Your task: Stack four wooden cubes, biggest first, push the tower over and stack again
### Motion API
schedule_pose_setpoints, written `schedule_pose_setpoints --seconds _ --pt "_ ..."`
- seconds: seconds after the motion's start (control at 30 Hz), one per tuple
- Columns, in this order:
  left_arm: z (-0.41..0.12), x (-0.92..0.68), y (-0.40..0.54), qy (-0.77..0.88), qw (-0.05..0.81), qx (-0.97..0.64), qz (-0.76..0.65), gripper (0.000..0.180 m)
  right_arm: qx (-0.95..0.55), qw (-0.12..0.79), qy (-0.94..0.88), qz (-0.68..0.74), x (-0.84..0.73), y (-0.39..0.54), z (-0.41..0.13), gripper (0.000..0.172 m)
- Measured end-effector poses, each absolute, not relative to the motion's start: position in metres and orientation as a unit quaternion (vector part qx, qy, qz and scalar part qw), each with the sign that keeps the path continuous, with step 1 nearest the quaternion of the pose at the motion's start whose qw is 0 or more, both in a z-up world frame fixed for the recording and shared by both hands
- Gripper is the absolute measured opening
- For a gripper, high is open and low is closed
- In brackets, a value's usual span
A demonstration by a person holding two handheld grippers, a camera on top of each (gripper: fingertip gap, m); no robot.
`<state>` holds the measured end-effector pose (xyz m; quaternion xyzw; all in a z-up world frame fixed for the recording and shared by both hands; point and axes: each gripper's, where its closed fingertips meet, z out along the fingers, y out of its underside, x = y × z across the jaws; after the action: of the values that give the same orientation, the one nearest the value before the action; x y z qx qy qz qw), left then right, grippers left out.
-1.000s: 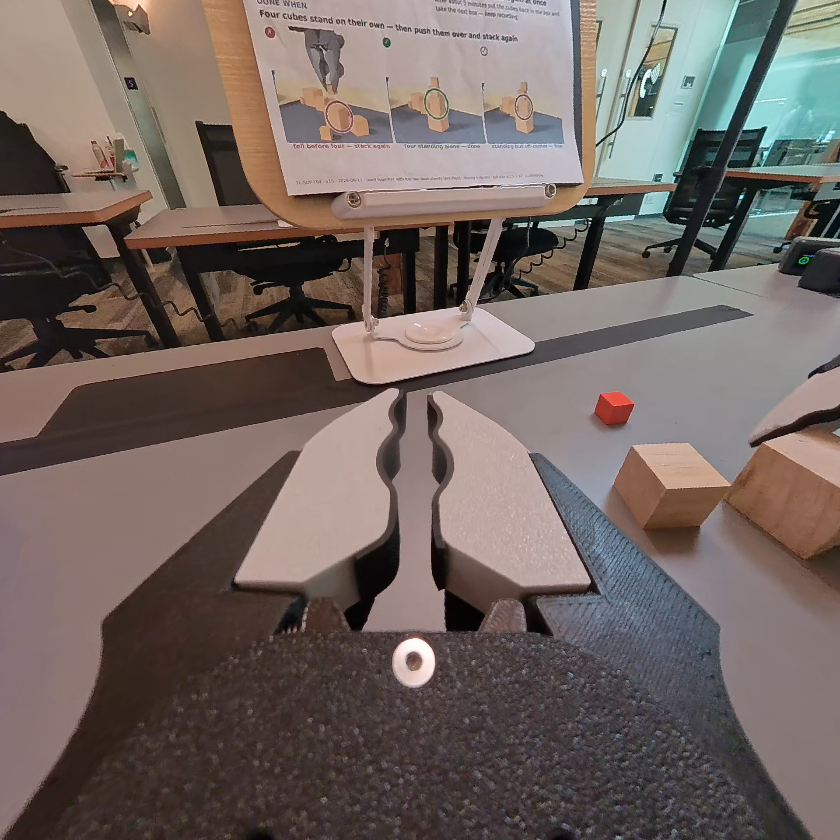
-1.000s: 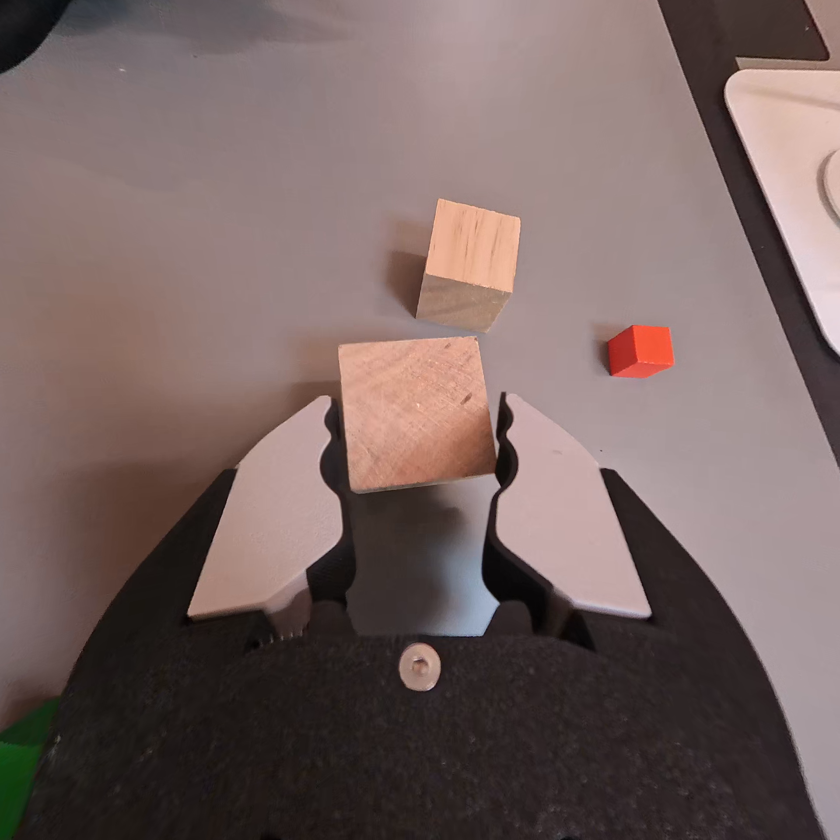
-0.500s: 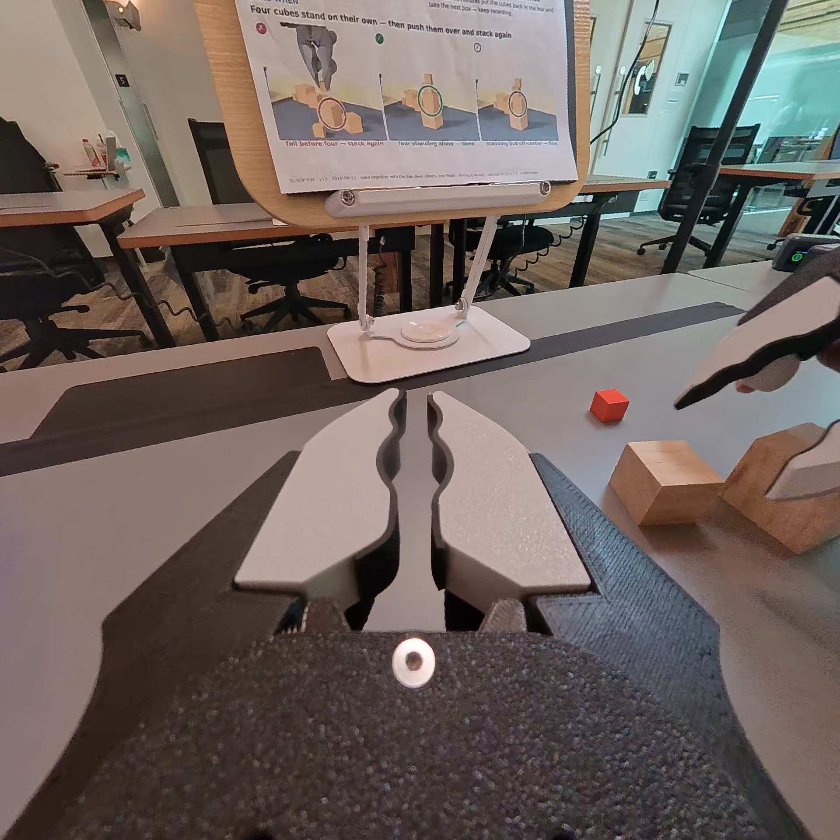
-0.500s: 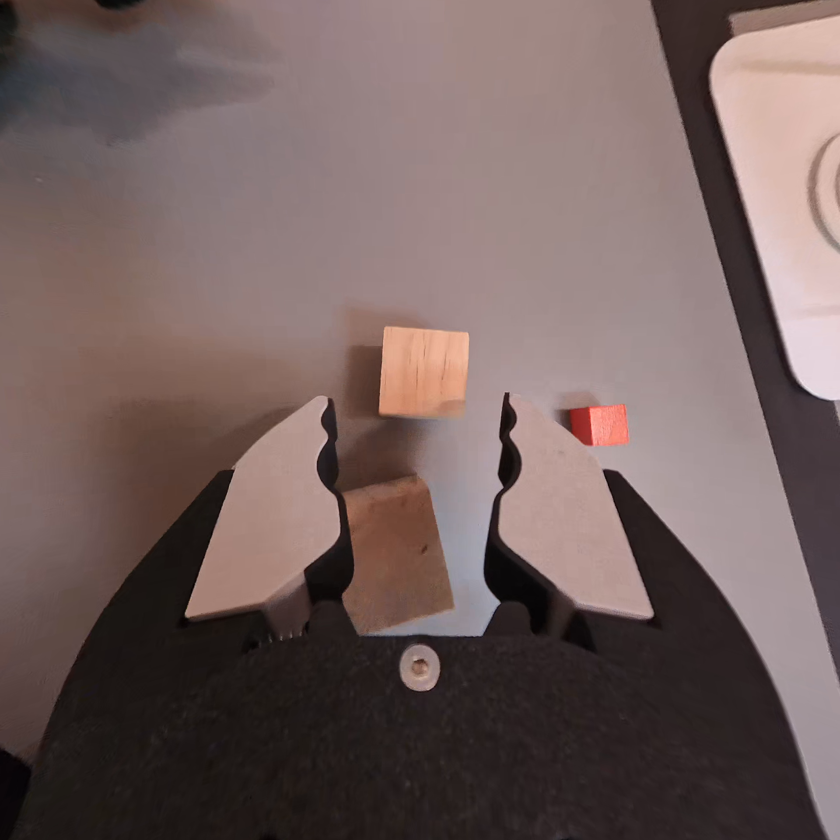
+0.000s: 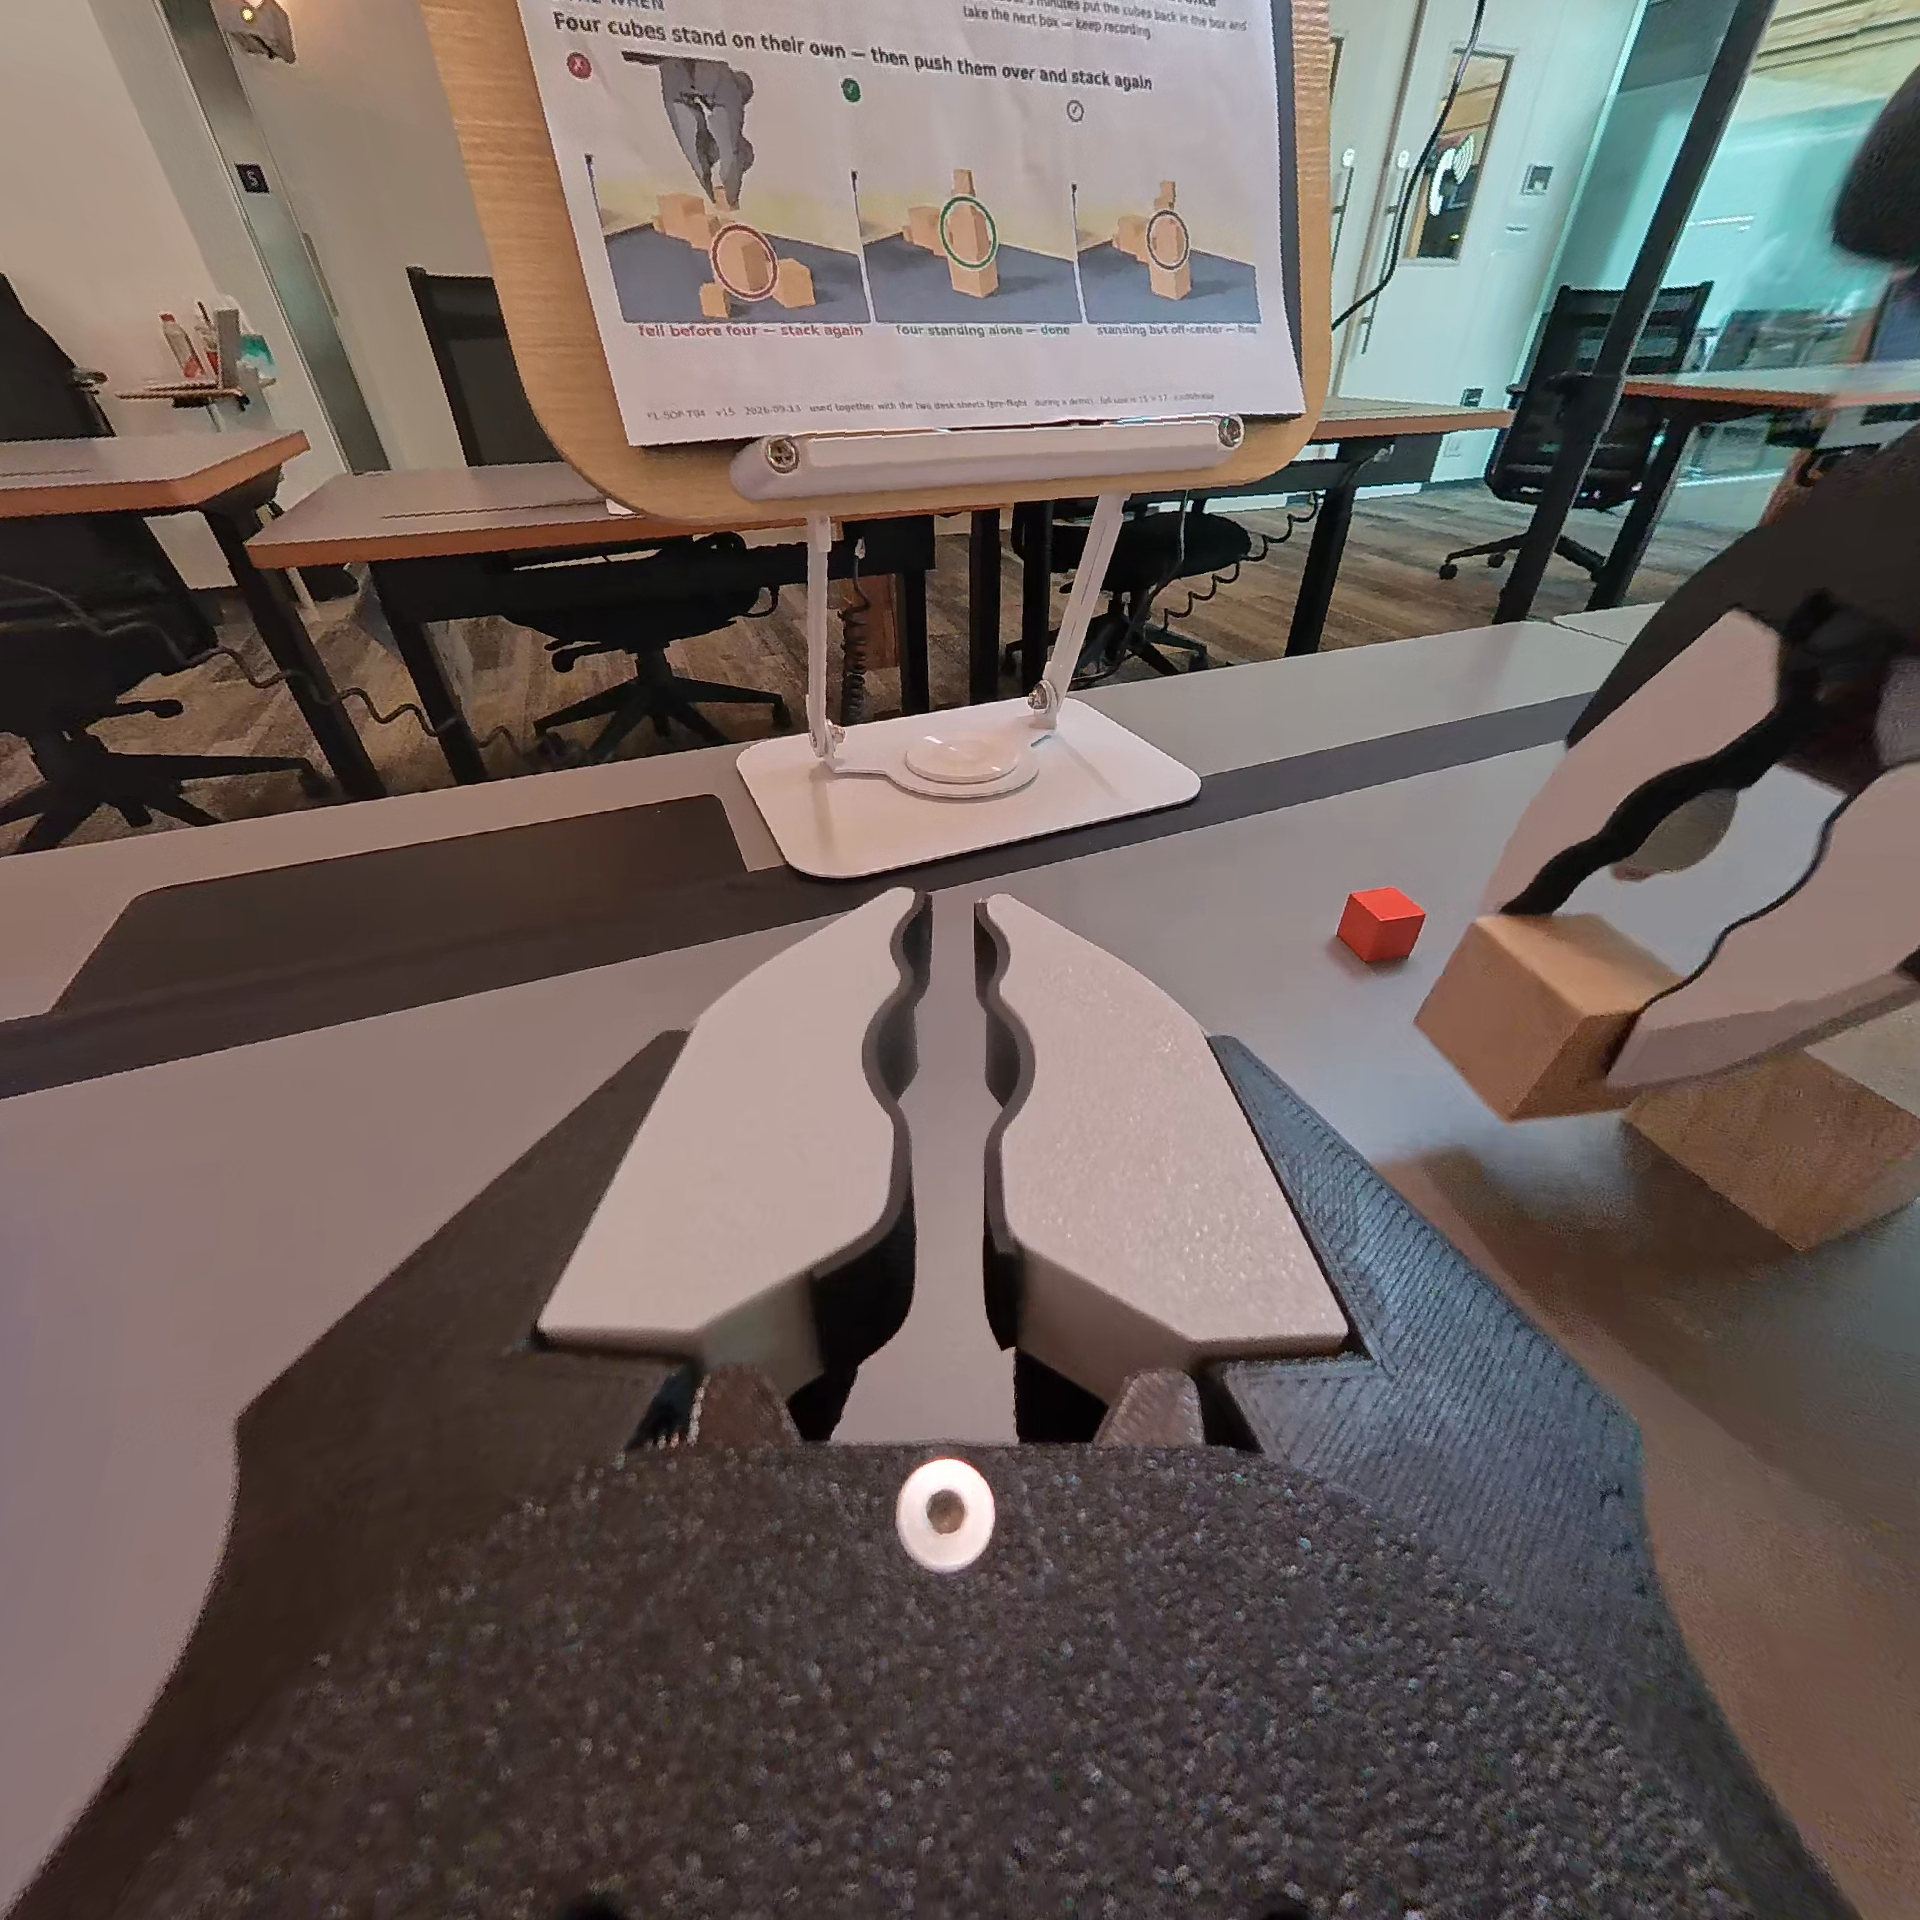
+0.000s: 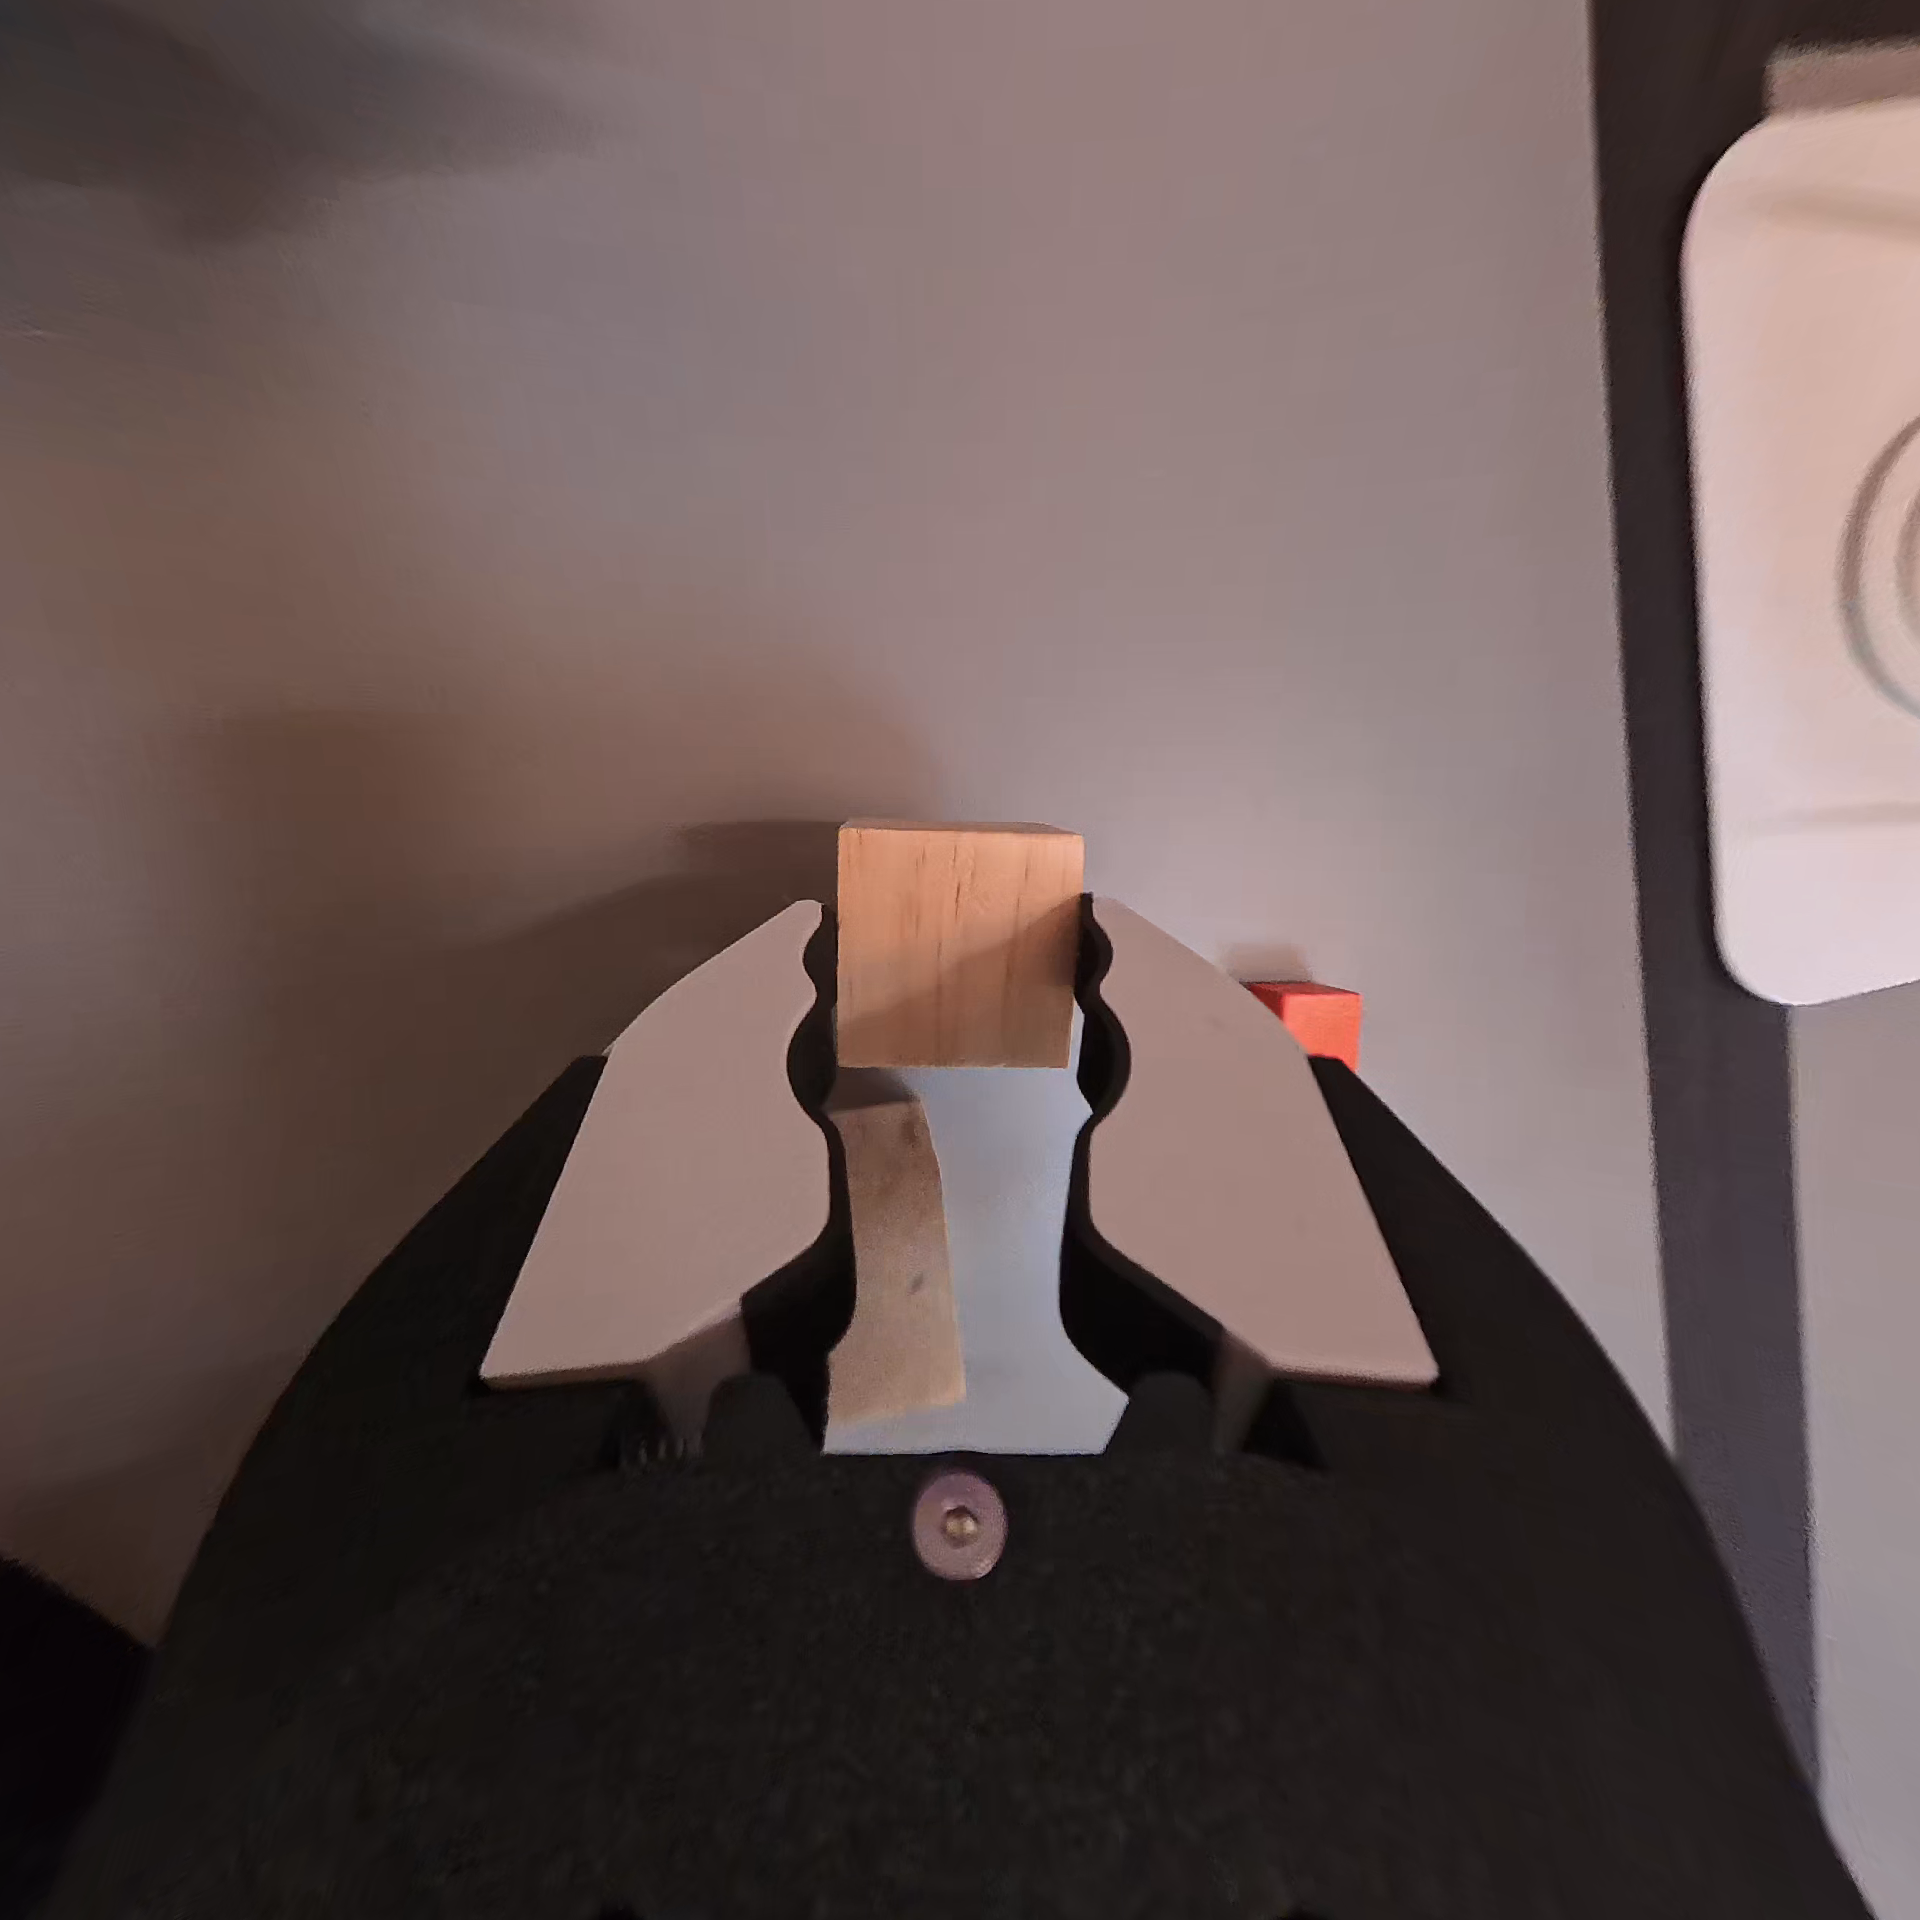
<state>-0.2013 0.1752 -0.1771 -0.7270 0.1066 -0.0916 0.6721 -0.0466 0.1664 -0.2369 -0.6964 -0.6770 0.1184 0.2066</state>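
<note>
My right gripper is shut on a mid-sized plain wooden cube, with both pads pressed against its sides. In the left wrist view the right gripper holds this cube tilted just above the grey table. The biggest wooden cube sits on the table right behind it and shows between the right fingers. A small red cube lies a little farther off, to the right of the right gripper. My left gripper is shut with nothing between its fingers, low over the table to the left of the cubes.
A white stand base carrying a wooden board with an instruction sheet stands on a dark strip at the table's far side; the base shows at the right edge. Desks and office chairs stand beyond. The left gripper's tips are roughly 15 cm from the right gripper's.
My right gripper moved forward off the biggest cube, closed on the mid-sized cube and raised it slightly. The left gripper stayed in place.
</note>
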Motion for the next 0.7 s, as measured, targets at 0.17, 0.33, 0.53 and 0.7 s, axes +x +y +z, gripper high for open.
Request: schedule_pose_setpoints --seconds 0.17,0.33,0.53,0.7 --pt "-0.177 -0.199 0.175 0.109 0.672 -0.727 -0.094 0.007 -0.662 0.214 -0.702 0.148 -0.015 0.157 -0.198 0.044" --pt "-0.175 -0.200 0.175 0.108 0.675 -0.724 -0.093 0.007 -0.654 0.192 -0.719 0.135 0.016 0.147 -0.197 0.044" --pt "-0.170 -0.205 0.173 0.097 0.689 -0.714 -0.083 0.002 -0.640 0.176 -0.736 0.132 0.022 0.136 -0.214 0.044" --pt "-0.167 -0.207 0.171 0.092 0.694 -0.709 -0.080 0.000 -0.641 0.166 -0.739 0.123 0.024 0.138 -0.221 0.044"
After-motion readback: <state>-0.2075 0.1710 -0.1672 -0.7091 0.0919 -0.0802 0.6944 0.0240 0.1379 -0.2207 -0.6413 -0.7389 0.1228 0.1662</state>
